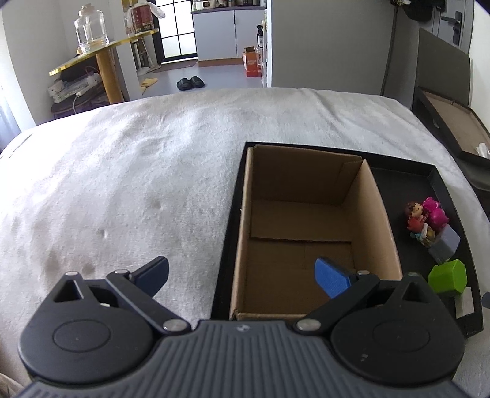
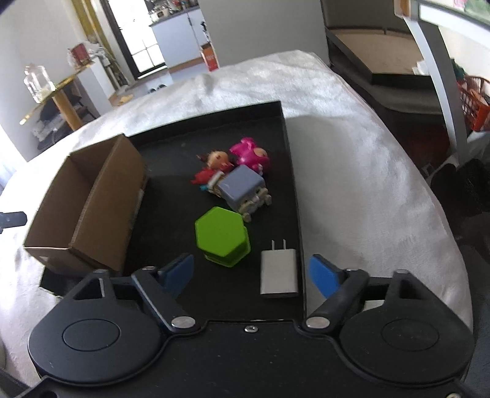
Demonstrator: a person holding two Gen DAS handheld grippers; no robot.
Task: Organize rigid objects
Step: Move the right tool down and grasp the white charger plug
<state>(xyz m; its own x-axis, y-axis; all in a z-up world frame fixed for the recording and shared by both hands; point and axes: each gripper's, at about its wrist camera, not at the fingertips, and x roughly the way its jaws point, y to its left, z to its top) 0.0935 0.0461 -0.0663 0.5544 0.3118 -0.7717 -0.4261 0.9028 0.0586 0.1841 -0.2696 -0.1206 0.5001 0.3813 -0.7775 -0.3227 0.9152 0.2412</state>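
Observation:
A black tray (image 2: 291,159) lies on a white blanket and holds an open, empty cardboard box (image 1: 306,220) (image 2: 92,196). Beside the box are a green hexagonal block (image 2: 222,235) (image 1: 447,277), a white plug adapter (image 2: 279,271), a grey cube toy (image 2: 242,186) (image 1: 445,245), a pink figure (image 2: 249,153) (image 1: 435,211) and a small doll figure (image 2: 214,167) (image 1: 415,214). My right gripper (image 2: 251,272) hangs open over the tray's near end, its fingers either side of the adapter and apart from it. My left gripper (image 1: 242,278) is open over the box's left wall, holding nothing.
The white blanket (image 1: 137,168) covers a bed-like surface around the tray. A dark bench (image 2: 398,85) stands at the right, a gold side table with a glass jar (image 1: 90,27) at the far left. Slippers (image 1: 190,82) lie on the floor beyond.

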